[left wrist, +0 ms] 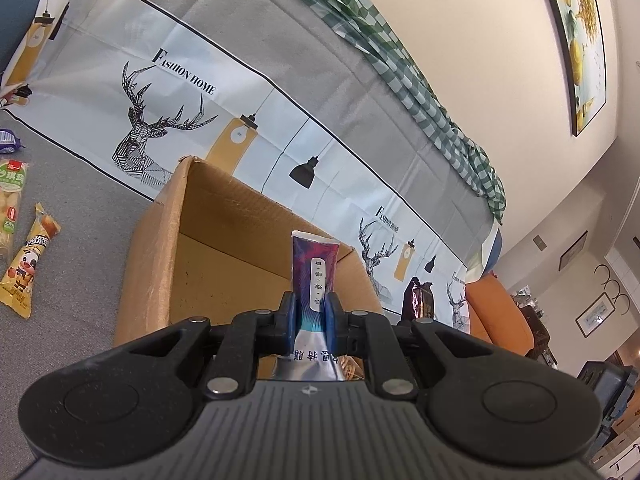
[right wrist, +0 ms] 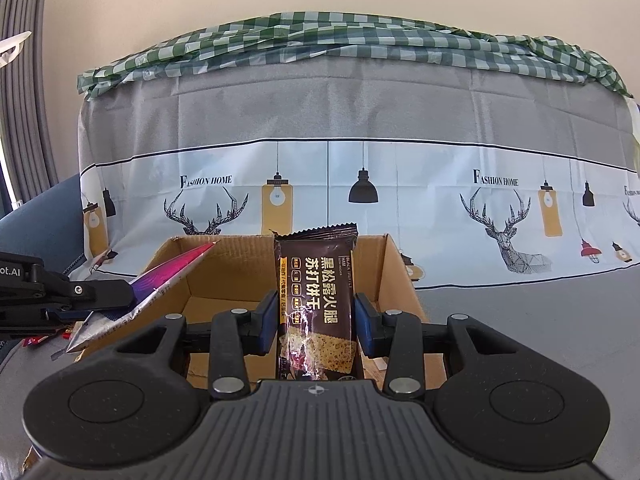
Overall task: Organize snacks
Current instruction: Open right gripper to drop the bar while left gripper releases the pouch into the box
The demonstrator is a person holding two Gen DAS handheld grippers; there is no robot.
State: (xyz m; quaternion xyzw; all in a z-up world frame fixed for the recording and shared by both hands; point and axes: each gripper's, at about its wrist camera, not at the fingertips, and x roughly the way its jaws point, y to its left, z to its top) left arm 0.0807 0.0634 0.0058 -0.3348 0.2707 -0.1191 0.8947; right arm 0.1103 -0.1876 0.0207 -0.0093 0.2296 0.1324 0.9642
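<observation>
Corrugated cardboard box (right wrist: 224,268) open; glossy brown cracker packet (right wrist: 316,304) upright, crinkled.

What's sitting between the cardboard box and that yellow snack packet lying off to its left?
Nothing. In the left wrist view, only bare grey cloth runs between the cardboard box and the yellow snack packet.

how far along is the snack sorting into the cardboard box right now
Midway at best. Done: nothing certain; the cardboard box shows bare floor where visible. In hand: the left gripper is shut on a purple packet, the right gripper on a dark cracker packet, both held at the box. Left: yellow snack packets on the grey surface.
</observation>
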